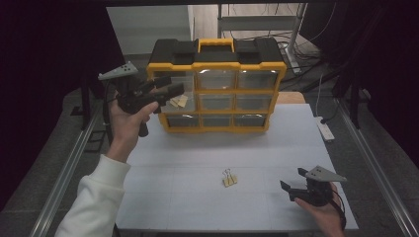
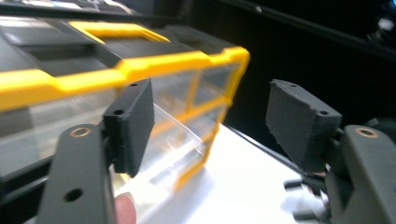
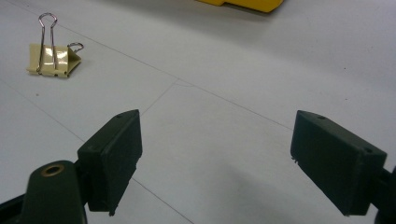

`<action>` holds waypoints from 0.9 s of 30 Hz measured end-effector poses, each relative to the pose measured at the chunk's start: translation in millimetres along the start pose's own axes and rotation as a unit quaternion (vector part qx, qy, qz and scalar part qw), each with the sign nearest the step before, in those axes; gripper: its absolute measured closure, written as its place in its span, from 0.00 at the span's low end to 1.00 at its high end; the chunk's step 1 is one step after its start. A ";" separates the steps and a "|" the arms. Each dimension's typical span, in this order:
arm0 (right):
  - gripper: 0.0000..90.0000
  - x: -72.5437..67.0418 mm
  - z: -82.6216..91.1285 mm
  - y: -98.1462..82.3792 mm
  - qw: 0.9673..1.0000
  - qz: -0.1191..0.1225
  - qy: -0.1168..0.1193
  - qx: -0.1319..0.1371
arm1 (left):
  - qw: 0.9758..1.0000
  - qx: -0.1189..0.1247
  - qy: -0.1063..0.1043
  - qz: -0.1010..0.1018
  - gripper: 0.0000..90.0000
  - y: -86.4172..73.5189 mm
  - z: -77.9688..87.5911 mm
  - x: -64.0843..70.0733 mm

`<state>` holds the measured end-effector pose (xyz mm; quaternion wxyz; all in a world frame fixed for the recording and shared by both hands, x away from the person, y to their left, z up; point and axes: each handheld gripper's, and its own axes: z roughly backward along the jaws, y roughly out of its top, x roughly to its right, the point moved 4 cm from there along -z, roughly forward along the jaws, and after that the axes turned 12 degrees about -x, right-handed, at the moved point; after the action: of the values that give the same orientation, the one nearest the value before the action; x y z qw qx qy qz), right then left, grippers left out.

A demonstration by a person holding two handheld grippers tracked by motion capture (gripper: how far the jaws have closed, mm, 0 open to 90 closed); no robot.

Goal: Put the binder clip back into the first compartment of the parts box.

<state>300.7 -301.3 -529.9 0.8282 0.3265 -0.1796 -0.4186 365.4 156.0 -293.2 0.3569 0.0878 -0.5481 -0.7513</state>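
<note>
A yellow and black organizer (image 1: 217, 59) with clear drawers stands upright at the back of the white table (image 1: 197, 148). Its middle left drawer (image 1: 178, 102) is pulled out a little and holds pale yellow pieces. My left gripper (image 1: 170, 86) is raised in front of that left column, jaws open. In the left gripper view the open gripper (image 2: 212, 100) has nothing pressed between its pads, and the clear drawer (image 2: 173, 135) lies beyond them. A pale yellow binder clip (image 1: 229, 178) (image 3: 53, 58) lies on the table. My right gripper (image 1: 295, 183) (image 3: 217, 126) stands open and empty to the right of the clip.
A white power strip (image 1: 324, 129) lies off the table's right edge. Metal rails (image 1: 69, 163) run along both sides of the table. The organizer's lower edge (image 3: 247, 3) shows at the top of the right gripper view.
</note>
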 end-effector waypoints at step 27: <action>0.19 -0.4 -0.2 -0.1 1.000 0.001 0.001 -0.001 | 0.993 -0.101 -0.054 -0.023 0.28 -100.8 -39.7 47.9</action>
<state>300.5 -300.9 -530.2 0.8288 0.3263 -0.1787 -0.4179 306.8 110.1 -385.3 0.3163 0.0231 -0.4855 -0.8147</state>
